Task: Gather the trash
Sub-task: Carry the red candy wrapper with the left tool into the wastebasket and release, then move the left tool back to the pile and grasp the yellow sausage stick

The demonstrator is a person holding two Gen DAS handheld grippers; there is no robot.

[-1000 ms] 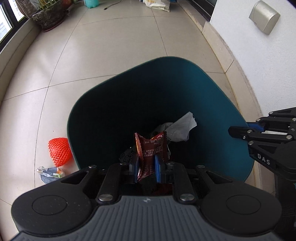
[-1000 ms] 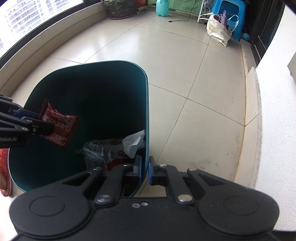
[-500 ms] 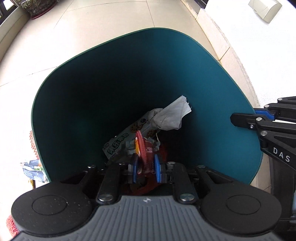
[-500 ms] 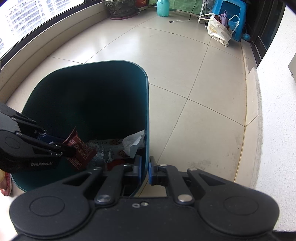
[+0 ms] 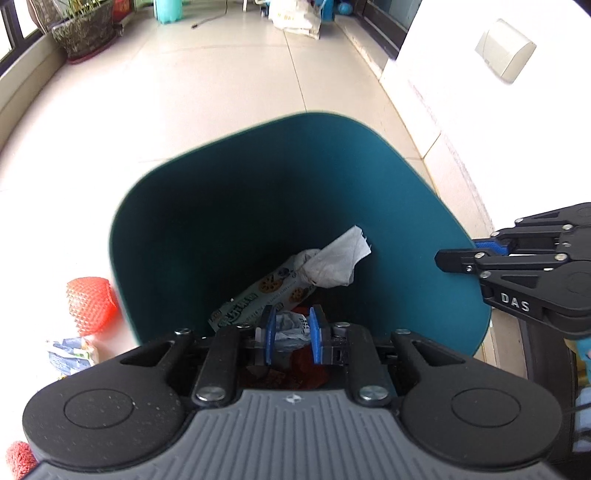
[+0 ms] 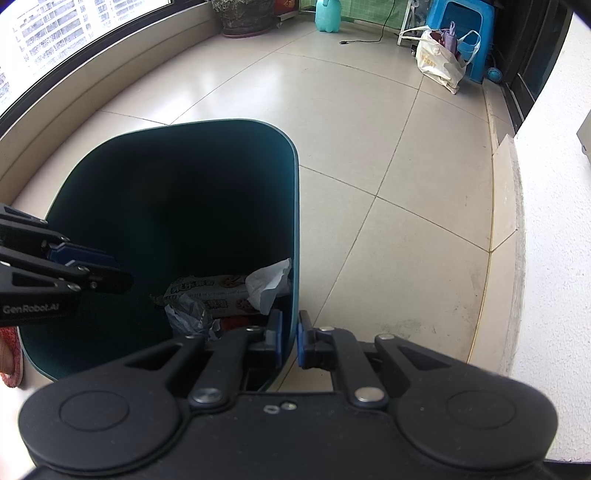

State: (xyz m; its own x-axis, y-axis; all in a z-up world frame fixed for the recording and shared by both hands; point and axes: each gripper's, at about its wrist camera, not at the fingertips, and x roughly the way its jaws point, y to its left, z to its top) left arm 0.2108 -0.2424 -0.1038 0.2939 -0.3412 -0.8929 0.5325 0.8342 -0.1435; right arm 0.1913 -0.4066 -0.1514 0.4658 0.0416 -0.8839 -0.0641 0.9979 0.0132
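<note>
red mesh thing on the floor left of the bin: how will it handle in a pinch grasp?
The red foam net looks like open mesh, so probably very light and squashy; jaws would likely collapse it before gripping. Its lattice surface should give decent friction, so probably not slippery. It sits domed beside the teal bin, so a push would likely slide or tumble it.

I'm looking across a glossy beige tiled floor (image 6: 369,122), daylight bouncing off it from the long window (image 6: 55,48) on my left, apartment blocks outside. A potted plant (image 5: 83,31) sits by the sill. Far end: a blue plastic stool (image 6: 463,33), a white tote bag (image 6: 439,64) leaning on it, a teal jug (image 6: 330,14), a black cable (image 6: 369,37). White wall (image 5: 498,122) on my right, with a beige box (image 5: 506,50) mounted on it.
</note>
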